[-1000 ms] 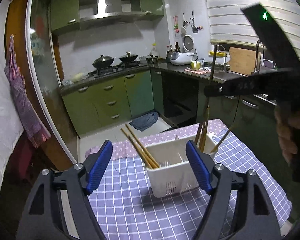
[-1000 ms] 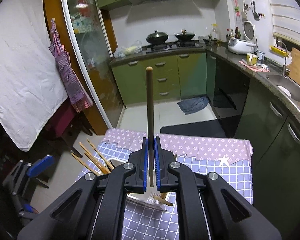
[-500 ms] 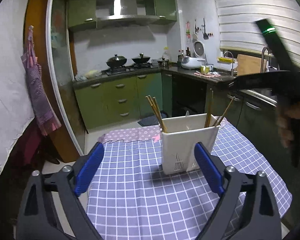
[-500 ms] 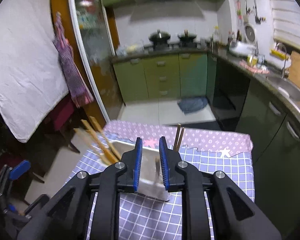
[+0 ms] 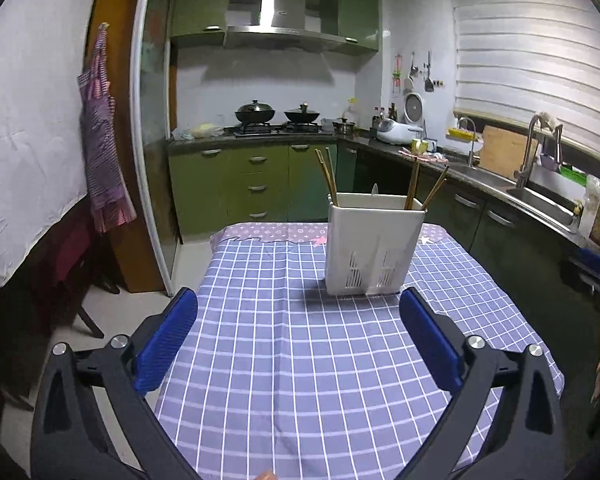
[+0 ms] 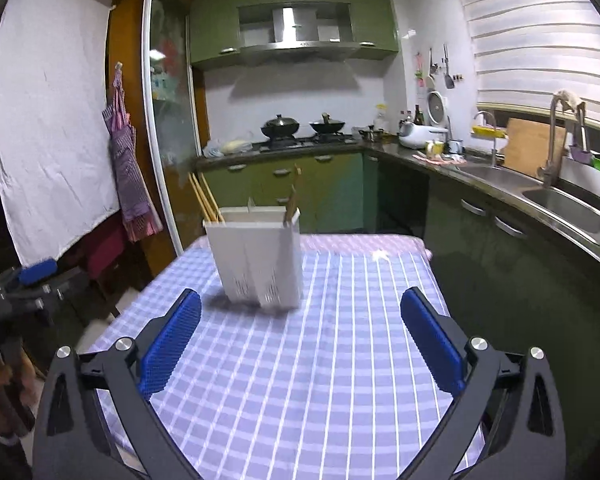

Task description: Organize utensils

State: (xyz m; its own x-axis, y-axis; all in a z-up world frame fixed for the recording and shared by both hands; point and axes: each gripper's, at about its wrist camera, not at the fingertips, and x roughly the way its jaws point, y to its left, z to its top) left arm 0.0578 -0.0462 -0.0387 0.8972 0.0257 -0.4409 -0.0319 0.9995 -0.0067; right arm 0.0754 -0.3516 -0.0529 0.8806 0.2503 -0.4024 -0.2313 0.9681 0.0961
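A white slotted utensil holder (image 5: 374, 248) stands upright on the blue checked tablecloth (image 5: 300, 360). Wooden chopsticks (image 5: 327, 178) lean in its left corner and more chopsticks (image 5: 413, 184) stand in its right compartment. My left gripper (image 5: 298, 340) is open and empty, low over the cloth, in front of the holder. In the right wrist view the holder (image 6: 260, 256) stands ahead to the left with chopsticks (image 6: 292, 198) in it. My right gripper (image 6: 300, 342) is open and empty, back from the holder.
The table's far edge carries a purple patterned strip (image 5: 276, 232). A green kitchen counter with a sink (image 6: 560, 196) runs along the right. A glass sliding door (image 5: 152, 160) and a dark chair (image 5: 76, 264) stand left of the table. The other gripper (image 6: 24, 288) shows at far left.
My right gripper opened and let the wooden utensil drop into the holder, then drew back. Both grippers pulled back and lower, away from the holder.
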